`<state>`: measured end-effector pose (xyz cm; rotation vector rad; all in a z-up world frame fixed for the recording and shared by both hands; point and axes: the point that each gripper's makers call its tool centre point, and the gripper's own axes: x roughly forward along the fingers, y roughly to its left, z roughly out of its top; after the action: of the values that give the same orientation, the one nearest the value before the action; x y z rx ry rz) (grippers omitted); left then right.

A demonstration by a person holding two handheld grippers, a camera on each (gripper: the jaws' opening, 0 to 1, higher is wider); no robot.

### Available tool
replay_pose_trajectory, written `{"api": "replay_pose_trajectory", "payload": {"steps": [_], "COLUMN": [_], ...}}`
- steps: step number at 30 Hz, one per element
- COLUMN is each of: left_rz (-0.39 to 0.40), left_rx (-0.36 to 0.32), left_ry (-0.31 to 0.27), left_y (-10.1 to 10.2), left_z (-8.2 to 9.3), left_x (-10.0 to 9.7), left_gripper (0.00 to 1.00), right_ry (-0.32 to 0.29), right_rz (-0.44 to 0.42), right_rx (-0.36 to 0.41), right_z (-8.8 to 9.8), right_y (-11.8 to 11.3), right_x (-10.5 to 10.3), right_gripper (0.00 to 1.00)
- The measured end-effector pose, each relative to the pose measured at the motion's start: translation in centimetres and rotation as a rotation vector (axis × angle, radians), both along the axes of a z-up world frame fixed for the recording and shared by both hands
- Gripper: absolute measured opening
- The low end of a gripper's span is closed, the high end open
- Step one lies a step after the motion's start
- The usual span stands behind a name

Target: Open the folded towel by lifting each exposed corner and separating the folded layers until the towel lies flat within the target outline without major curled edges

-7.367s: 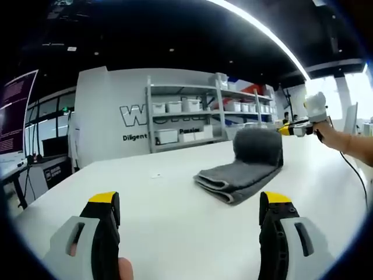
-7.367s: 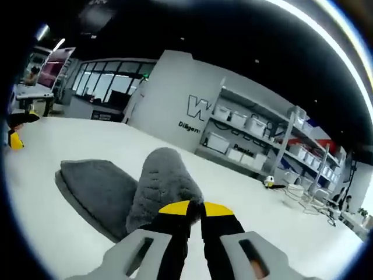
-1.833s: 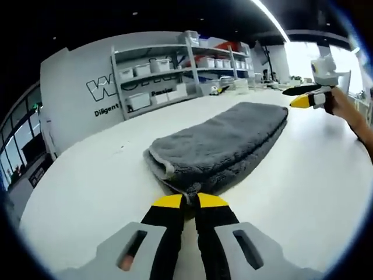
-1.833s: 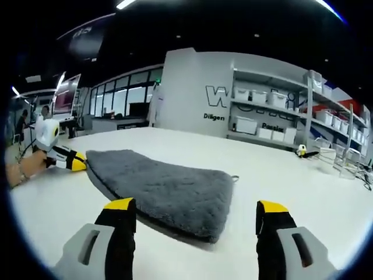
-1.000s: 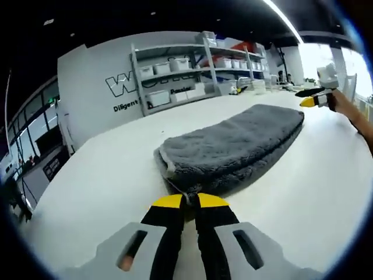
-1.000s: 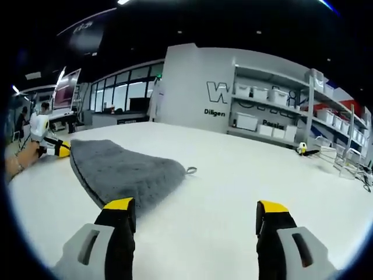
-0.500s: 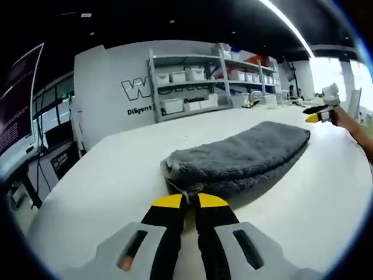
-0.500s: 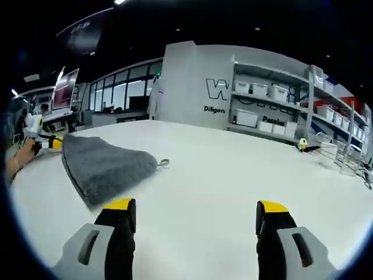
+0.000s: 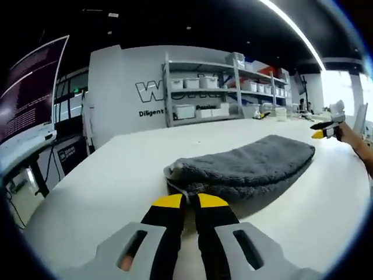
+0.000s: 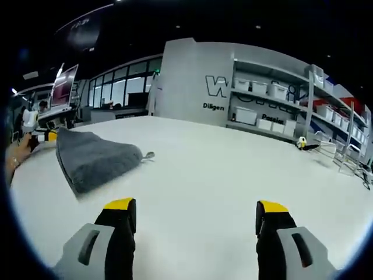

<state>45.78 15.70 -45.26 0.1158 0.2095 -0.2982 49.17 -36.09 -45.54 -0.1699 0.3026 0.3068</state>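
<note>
The grey towel [image 9: 245, 169] lies folded on the white table [image 9: 116, 181], stretching away from my left gripper [image 9: 190, 202], which is shut on its near corner. In the right gripper view the same towel [image 10: 93, 156] sits at the far left, with a small hanging loop at its near end. My right gripper [image 10: 195, 209] is open over bare table, well to the right of the towel, with nothing between its jaws. The right gripper [image 9: 323, 129], held by a hand, also appears at the far right of the left gripper view, beyond the towel's far end.
Metal shelves with white bins [image 9: 204, 96] stand against a grey wall behind the table. A dark screen [image 9: 29, 87] hangs at the left. A small yellow object [image 10: 301, 143] lies on the far table [image 10: 233, 169]. The table edge falls away at the left of the left gripper view.
The left gripper, still shut on the corner, has drawn the towel toward itself. In the right gripper view the towel has slid further left and away, leaving bare table between the open jaws.
</note>
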Motion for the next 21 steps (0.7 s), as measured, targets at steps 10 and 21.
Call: {"api": "replay_pose_trajectory", "payload": {"steps": [10, 21], "left_rz": [-0.003, 0.025], "left_rx": [0.008, -0.089], "left_ry": [-0.017, -0.108], "left_y": [-0.3, 0.0], "left_z": [0.4, 2.3], "left_x": [-0.5, -0.4], "left_gripper": [0.15, 0.67], "right_ry": [0.006, 0.015], "right_rz": [-0.003, -0.001], "right_rx": [0.004, -0.004], "right_z": [-0.1, -0.3], "right_y": [-0.2, -0.2], "right_x": [0.1, 0.2], "right_gripper": [0.85, 0.86]}}
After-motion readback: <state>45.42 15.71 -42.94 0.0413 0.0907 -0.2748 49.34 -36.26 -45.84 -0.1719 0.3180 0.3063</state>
